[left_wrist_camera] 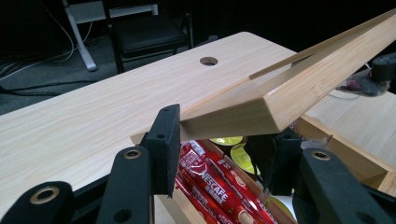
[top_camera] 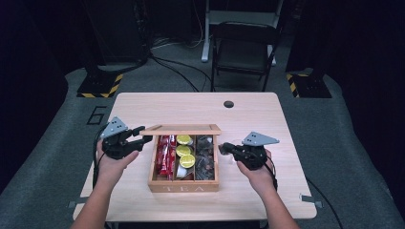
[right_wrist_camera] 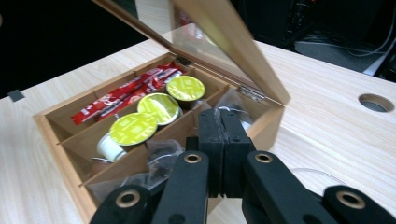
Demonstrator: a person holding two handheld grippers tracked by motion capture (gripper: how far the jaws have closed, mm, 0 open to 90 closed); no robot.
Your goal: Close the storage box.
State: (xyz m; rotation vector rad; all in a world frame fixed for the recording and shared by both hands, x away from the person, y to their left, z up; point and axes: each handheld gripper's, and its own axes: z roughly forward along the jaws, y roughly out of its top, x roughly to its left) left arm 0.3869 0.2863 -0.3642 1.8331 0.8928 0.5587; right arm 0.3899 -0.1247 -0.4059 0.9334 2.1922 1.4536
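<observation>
Left gripper (top_camera: 141,135): jaws are clamped on the left front corner of the raised lid (left_wrist_camera: 261,109) of the tea box (top_camera: 184,187), which is kept at mid-table; a slip of the thin wooden edge from the pads would let the lid drop shut. Right gripper (right_wrist_camera: 219,140): jaws are pressed together, apparently empty, just beside the box's right compartment; a falling lid could be caught against them.
</observation>
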